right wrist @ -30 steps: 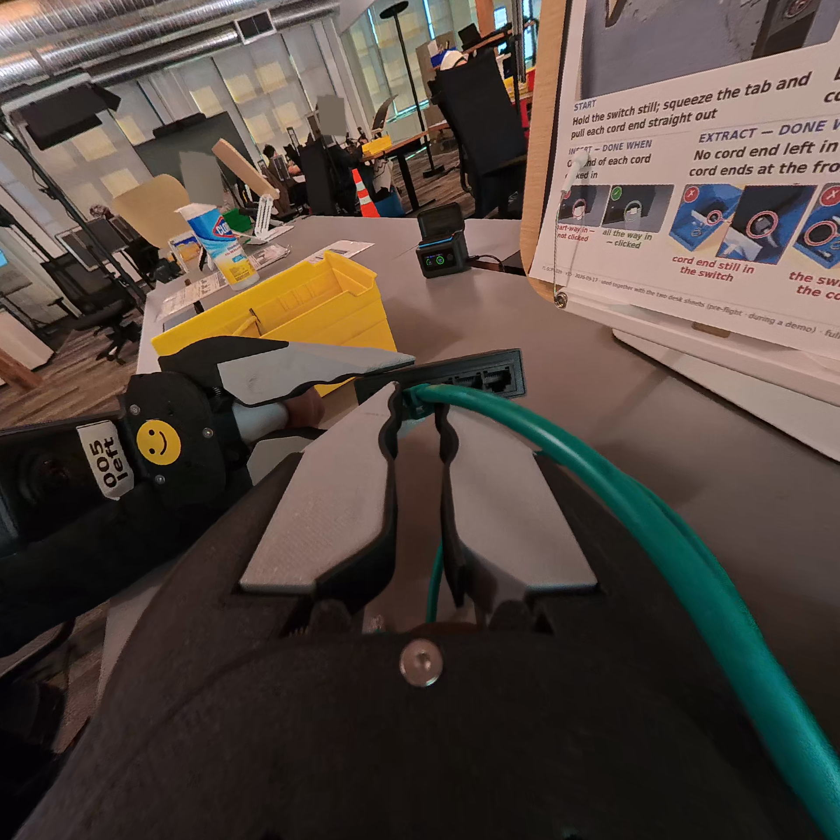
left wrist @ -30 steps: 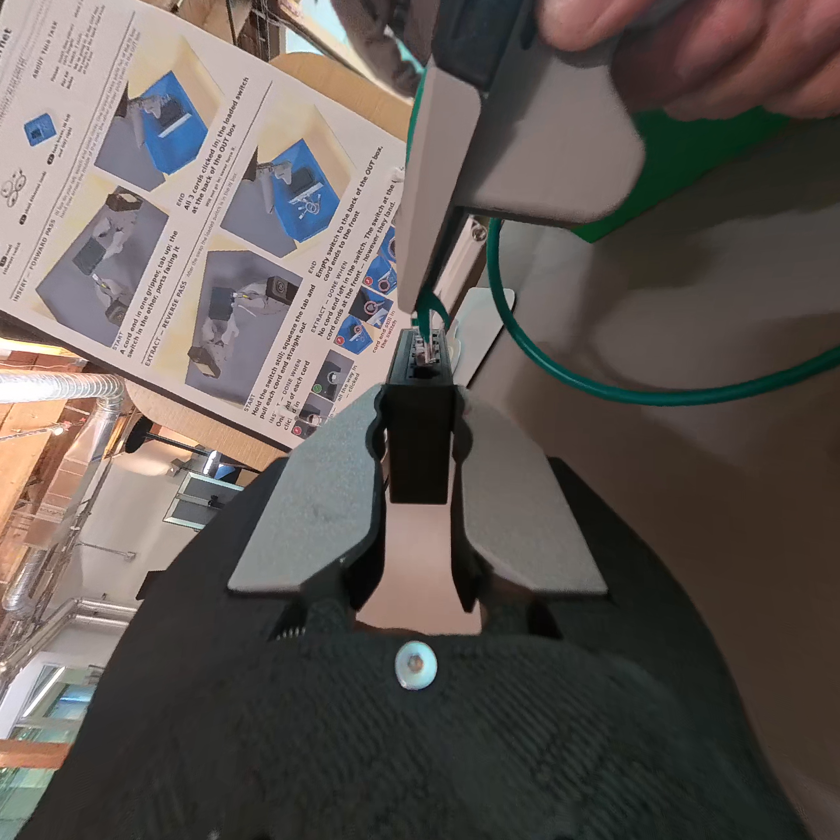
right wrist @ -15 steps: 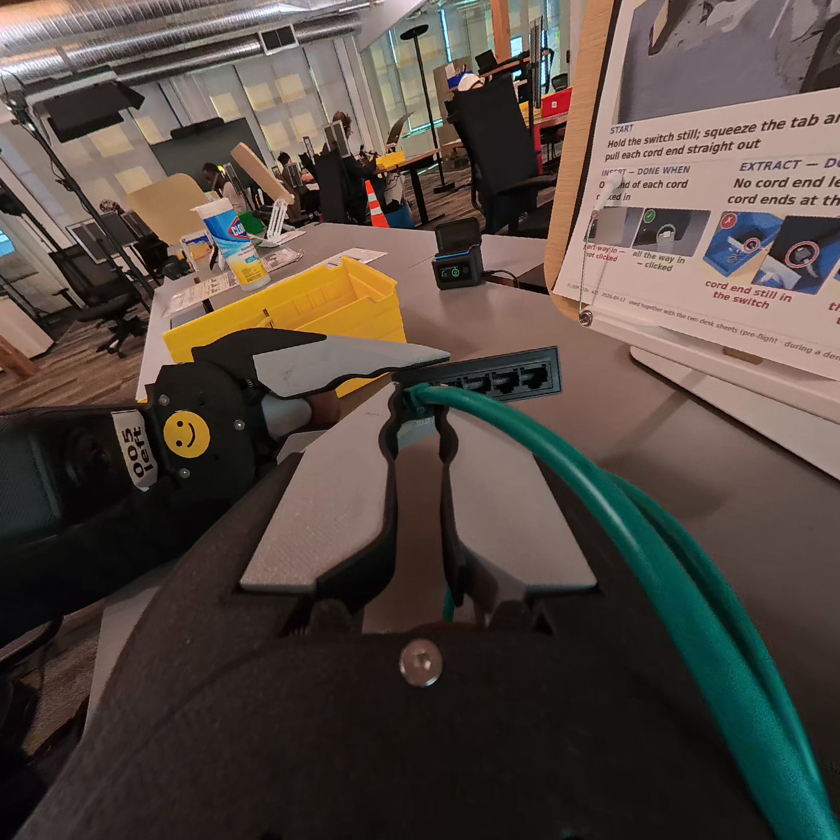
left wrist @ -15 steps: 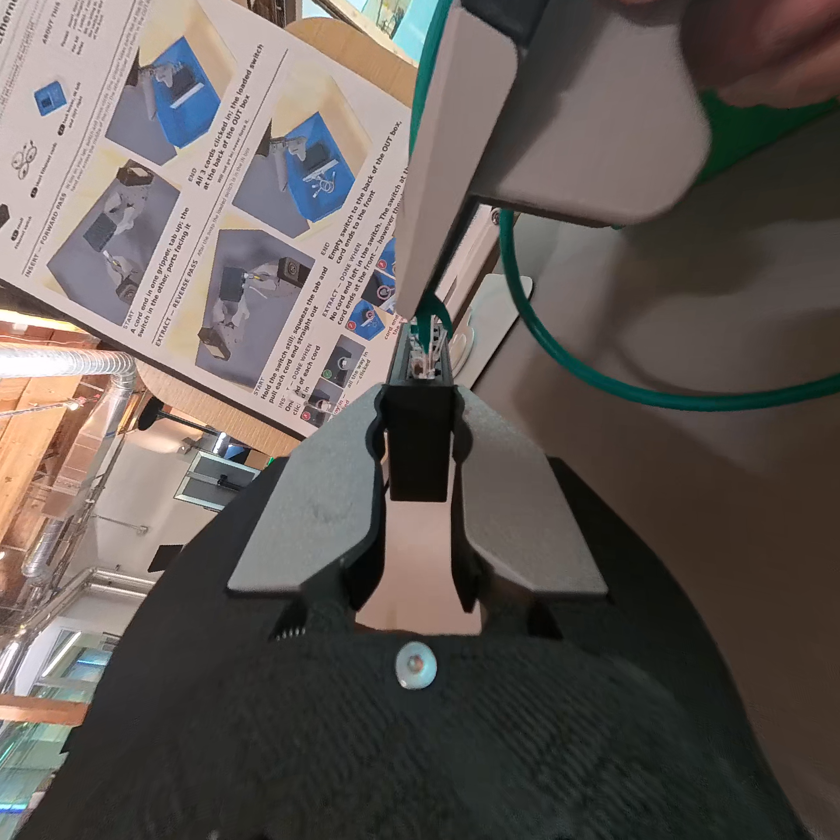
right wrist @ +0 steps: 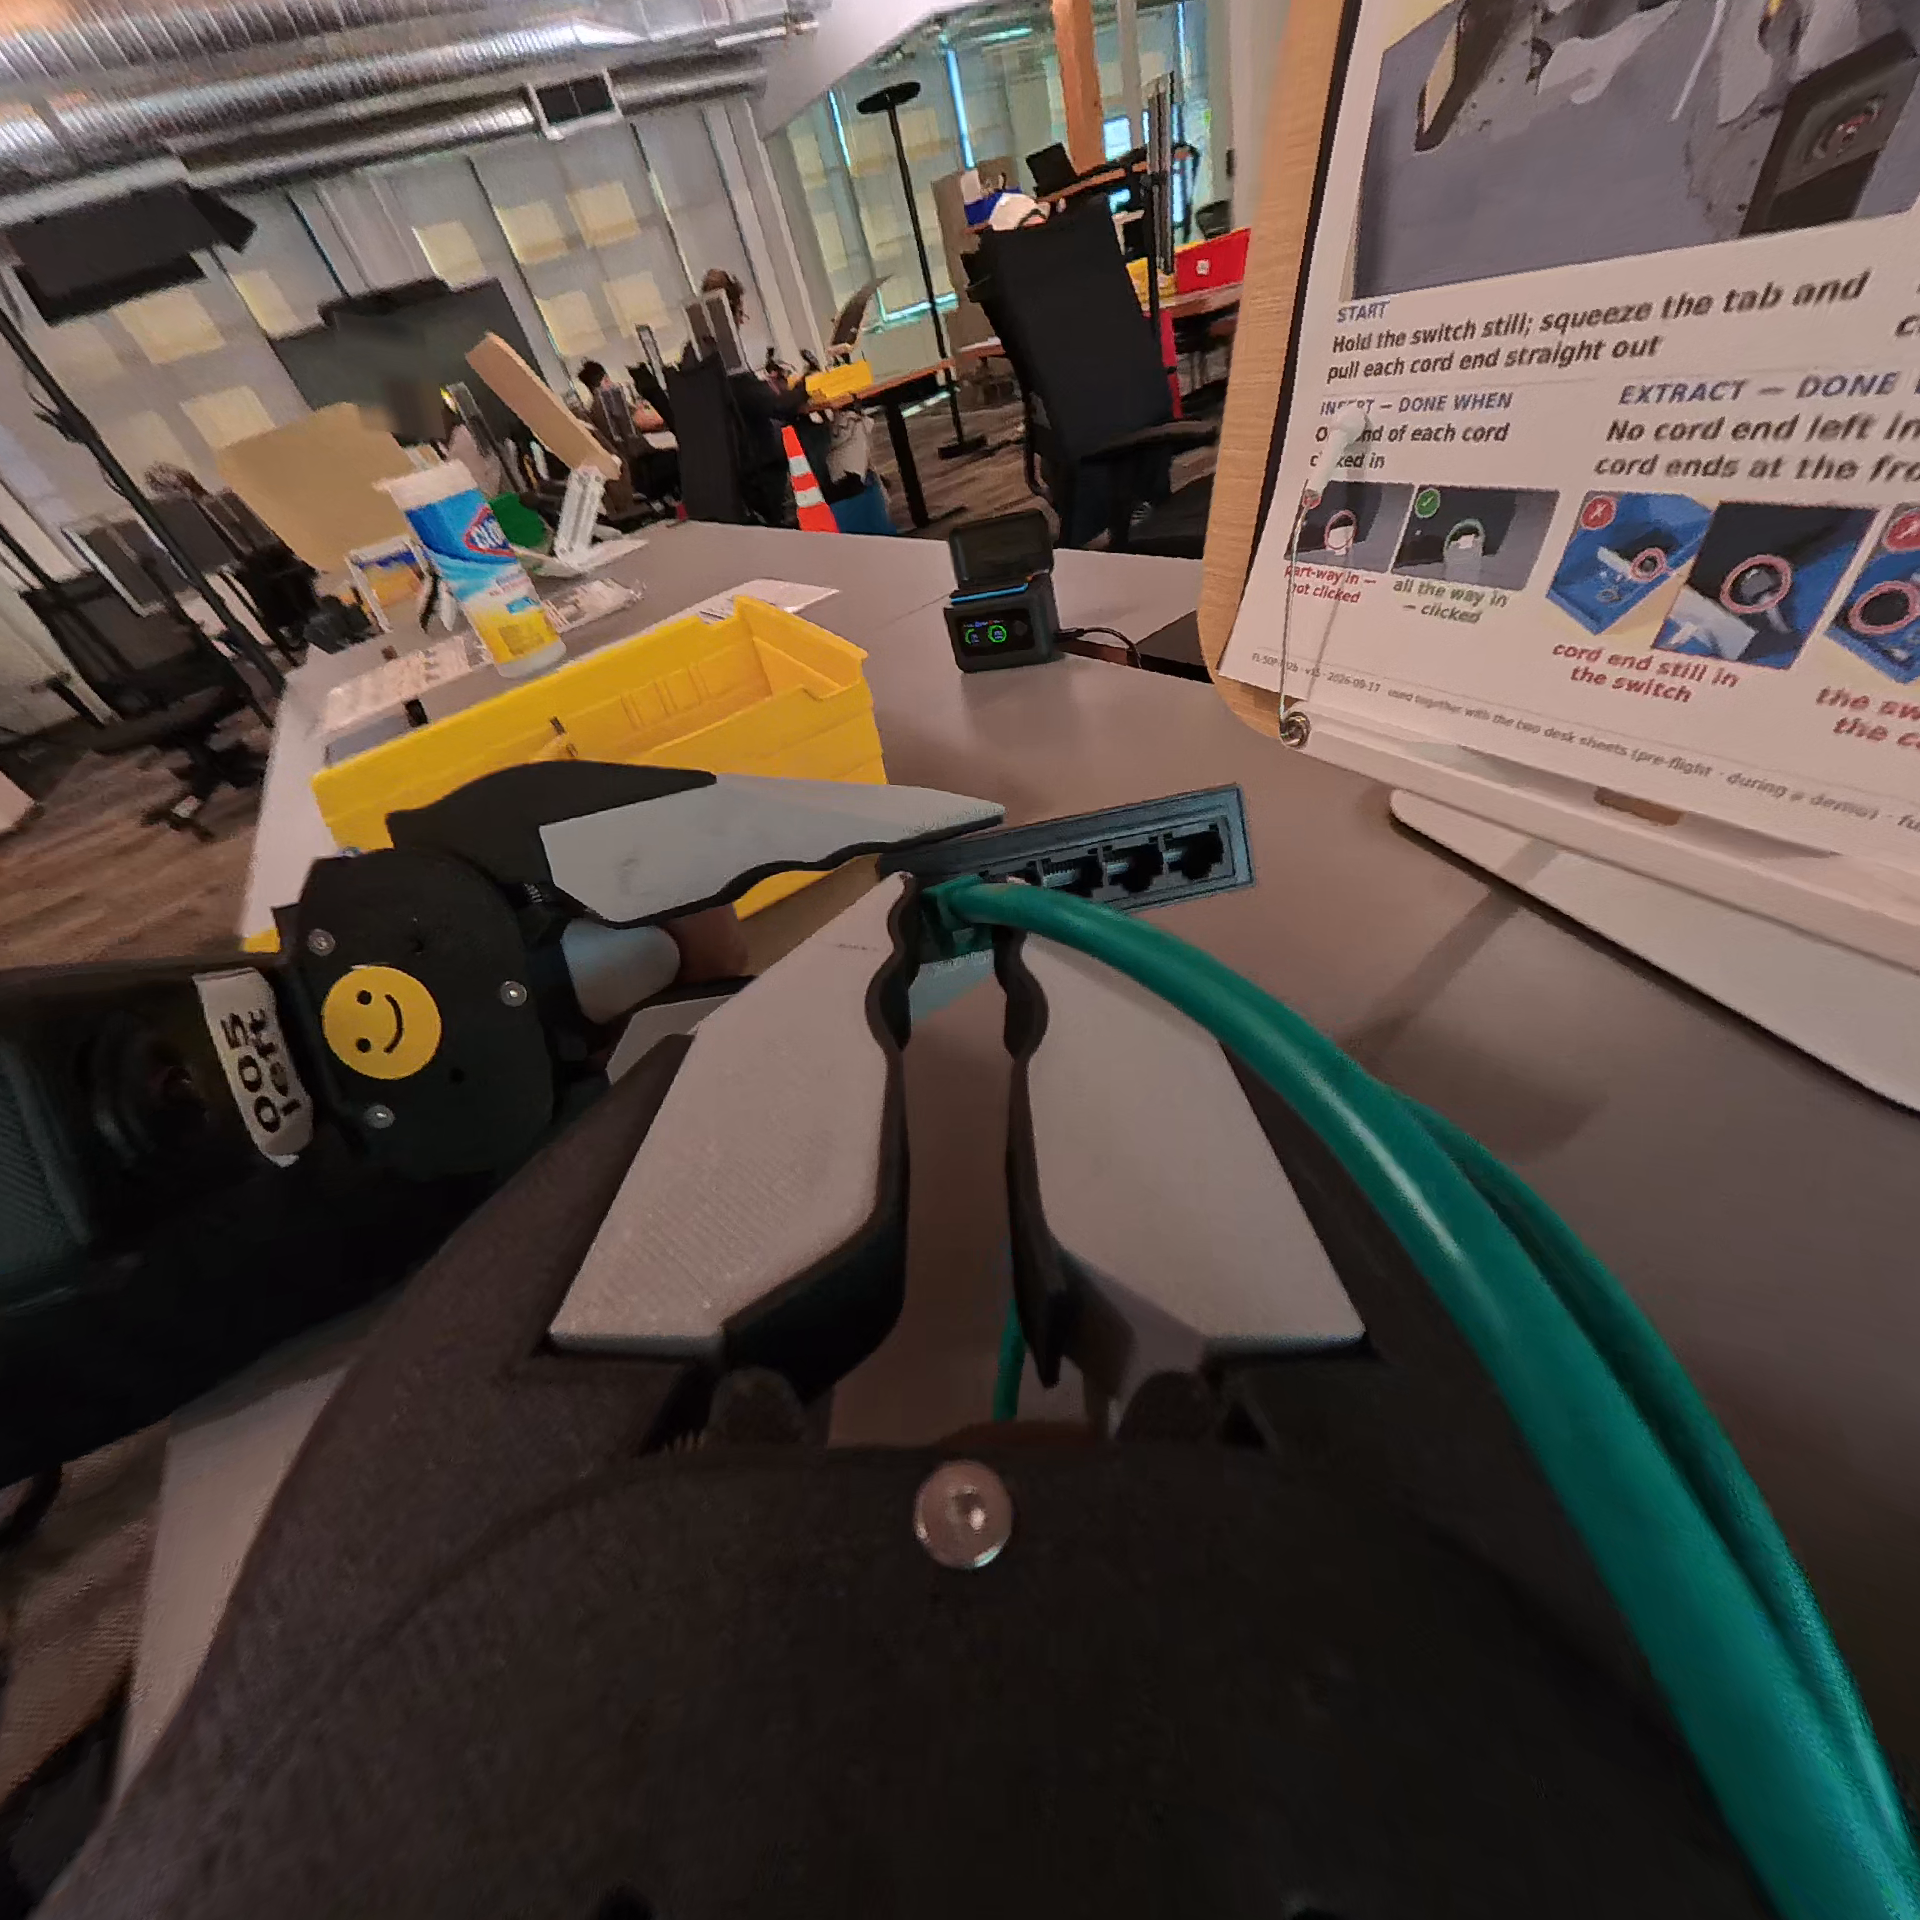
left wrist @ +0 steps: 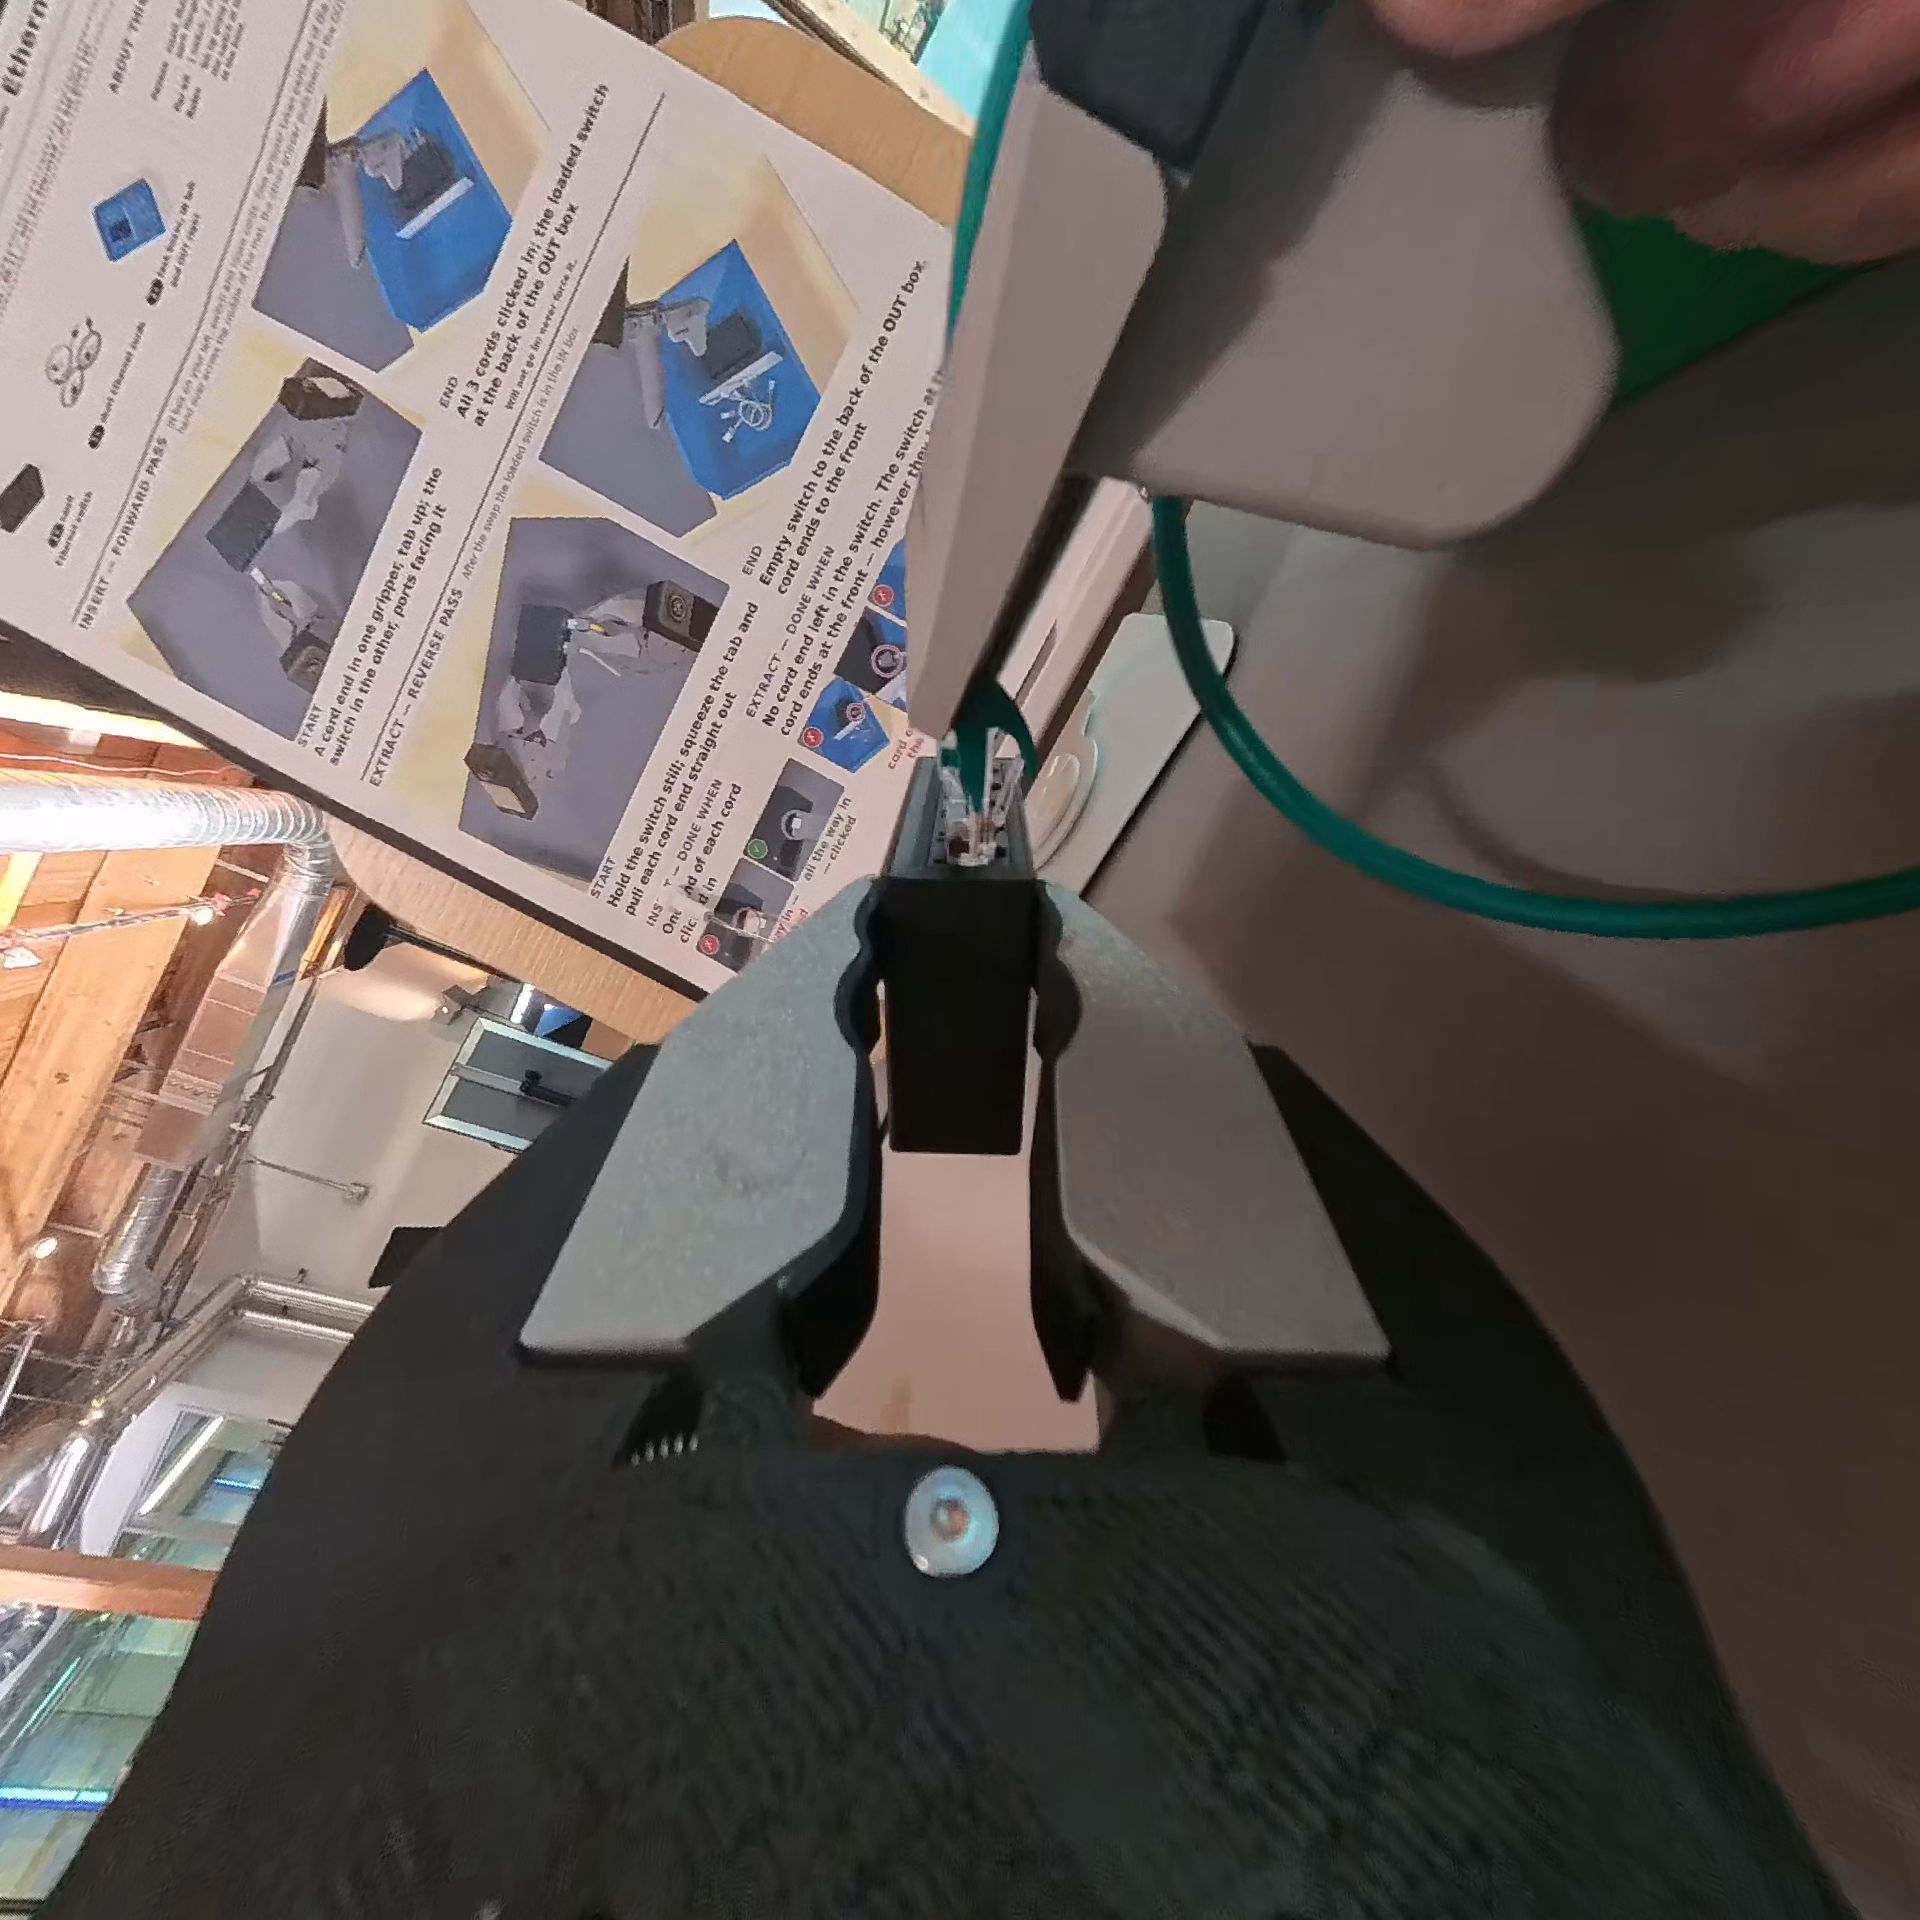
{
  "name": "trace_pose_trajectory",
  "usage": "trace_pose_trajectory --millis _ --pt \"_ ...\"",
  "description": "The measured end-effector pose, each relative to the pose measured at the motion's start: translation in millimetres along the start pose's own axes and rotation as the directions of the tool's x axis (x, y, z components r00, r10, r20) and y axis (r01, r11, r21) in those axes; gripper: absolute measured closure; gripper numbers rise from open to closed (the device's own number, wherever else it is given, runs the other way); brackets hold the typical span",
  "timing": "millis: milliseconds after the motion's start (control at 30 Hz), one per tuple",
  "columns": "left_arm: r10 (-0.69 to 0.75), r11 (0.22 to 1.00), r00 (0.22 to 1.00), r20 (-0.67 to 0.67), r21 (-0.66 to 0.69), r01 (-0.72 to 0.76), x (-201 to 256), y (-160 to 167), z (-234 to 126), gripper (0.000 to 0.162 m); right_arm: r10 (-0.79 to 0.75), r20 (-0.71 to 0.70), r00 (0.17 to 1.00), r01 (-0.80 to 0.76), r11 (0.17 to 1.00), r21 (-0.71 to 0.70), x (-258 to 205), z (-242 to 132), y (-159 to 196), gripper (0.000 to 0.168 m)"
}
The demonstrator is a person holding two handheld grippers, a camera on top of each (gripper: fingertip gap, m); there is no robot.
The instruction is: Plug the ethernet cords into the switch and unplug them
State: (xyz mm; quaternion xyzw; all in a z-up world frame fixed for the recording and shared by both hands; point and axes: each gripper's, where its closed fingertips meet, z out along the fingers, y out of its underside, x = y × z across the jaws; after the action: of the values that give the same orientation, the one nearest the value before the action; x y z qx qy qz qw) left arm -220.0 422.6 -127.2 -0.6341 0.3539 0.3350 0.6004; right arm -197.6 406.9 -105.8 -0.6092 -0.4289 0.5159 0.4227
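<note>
1. The flat black plastic switch (left wrist: 956,1029) is clamped above the table by the left gripper (left wrist: 956,997).
2. The green ethernet cord's plug (right wrist: 940,920) is pinched in the right gripper (right wrist: 951,982) at an end port (seating unclear).
3. Three ports are seen empty; unplugging remains.

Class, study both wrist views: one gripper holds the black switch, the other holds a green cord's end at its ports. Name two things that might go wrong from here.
1. The left gripper clamps only one end of the switch, so a push from the plug may twist or slip it.
2. The green cord loops back beside the right gripper; its pull might tilt the plug off line, so it jams or seats only partway.
</note>
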Motion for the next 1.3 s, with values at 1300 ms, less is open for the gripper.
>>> trace_pose_trajectory --millis 1300 --pt "-0.266 0.951 0.962 -0.055 0.145 0.272 -11 -32 -10 0.137 0.177 0.159 0.971 -0.204 0.963 0.178 -8 -10 -23 0.159"
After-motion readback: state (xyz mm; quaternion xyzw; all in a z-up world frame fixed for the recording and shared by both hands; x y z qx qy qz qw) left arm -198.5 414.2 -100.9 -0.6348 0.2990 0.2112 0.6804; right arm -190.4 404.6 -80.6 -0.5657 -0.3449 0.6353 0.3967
